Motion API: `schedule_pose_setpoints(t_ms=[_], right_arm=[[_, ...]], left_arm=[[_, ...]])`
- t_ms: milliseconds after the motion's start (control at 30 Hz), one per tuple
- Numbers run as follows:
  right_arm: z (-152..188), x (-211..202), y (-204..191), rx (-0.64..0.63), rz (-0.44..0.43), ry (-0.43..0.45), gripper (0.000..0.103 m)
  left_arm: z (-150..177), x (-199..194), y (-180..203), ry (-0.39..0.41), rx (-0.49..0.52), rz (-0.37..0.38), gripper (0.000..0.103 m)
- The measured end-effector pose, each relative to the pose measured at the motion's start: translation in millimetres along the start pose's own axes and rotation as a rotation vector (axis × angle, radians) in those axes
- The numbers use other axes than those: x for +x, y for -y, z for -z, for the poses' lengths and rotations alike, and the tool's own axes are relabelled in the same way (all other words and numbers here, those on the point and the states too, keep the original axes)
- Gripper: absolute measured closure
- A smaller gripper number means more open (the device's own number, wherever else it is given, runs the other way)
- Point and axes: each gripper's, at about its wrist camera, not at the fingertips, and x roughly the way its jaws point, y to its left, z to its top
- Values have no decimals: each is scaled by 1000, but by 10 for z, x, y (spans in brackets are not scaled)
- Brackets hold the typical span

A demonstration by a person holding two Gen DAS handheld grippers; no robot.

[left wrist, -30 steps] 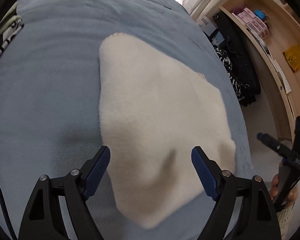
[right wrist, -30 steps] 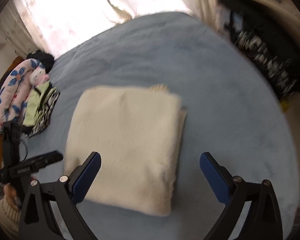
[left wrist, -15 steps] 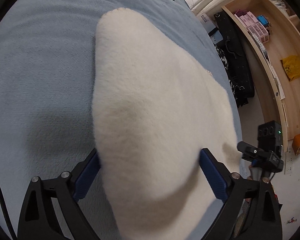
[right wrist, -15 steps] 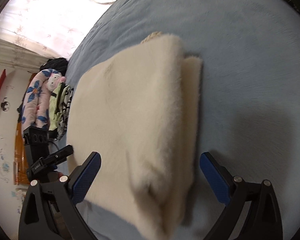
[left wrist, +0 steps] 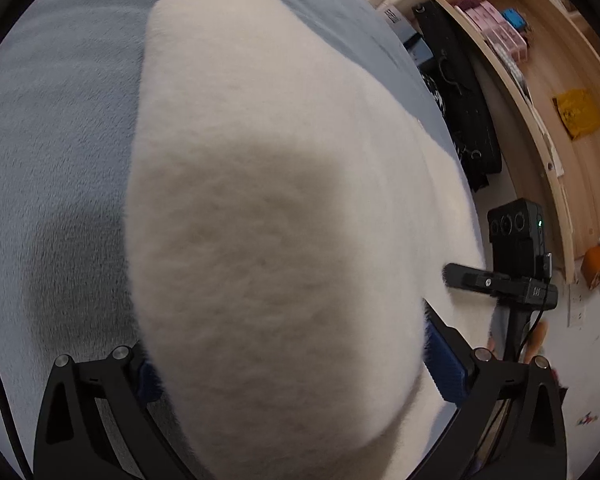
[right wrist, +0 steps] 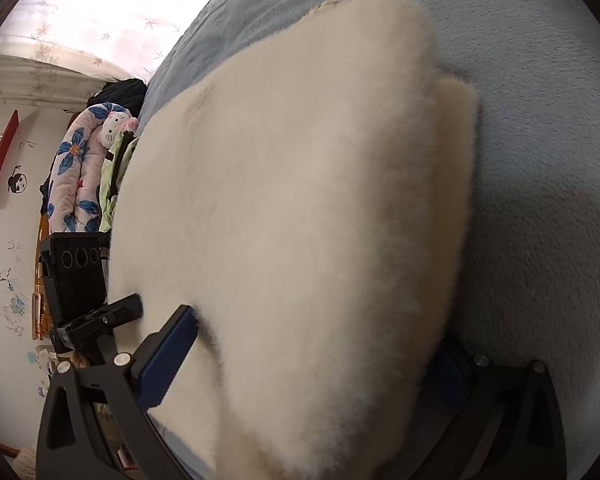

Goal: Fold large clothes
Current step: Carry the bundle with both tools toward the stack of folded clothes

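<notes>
A folded cream fleece garment lies on the blue bed cover. In the left wrist view it fills most of the picture. My left gripper stands wide open astride its near end, with the fleece bulging between the blue pads and partly hiding the left one. My right gripper is open as well and straddles the near corner of the garment, where a lower layer sticks out along the right edge. Fleece covers its right pad. Each view shows the other gripper at the garment's side.
A wooden shelf unit and black bags stand beside the bed on the right. At the far left edge of the bed lies a pile of clothes with a flowered pink blanket. A light curtain hangs behind.
Both grippers have come down and forward onto the garment, which now fills both views. The left jaws have widened. The fleece has gone from ahead of the pads to between them.
</notes>
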Motion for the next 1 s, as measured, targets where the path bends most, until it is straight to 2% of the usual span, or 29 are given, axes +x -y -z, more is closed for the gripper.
schedule_pose_setpoints(t_ms=[167,400,533,667,833,1000], right_arm=[[34,-36,68,74,-31,45,0],[52,14,-35,-18,52,32,0],[62,8,-50,-44,68,41,0],[96,5,-110,-70,107,66,2],[169,-78,-191,-70,129,96,21],[278,-249,-291,-38,164,143,50]], left_arm=[[-5,-12,16,-1,18,-9,0],[-16,-14,31,13,38,-27,0],[-6,-11,29,21,54,-40,0],[1,-24,73,36,78,-69,5],[12,-100,180,69,113,-103,20],[56,-177,315,97,153,-148,31]])
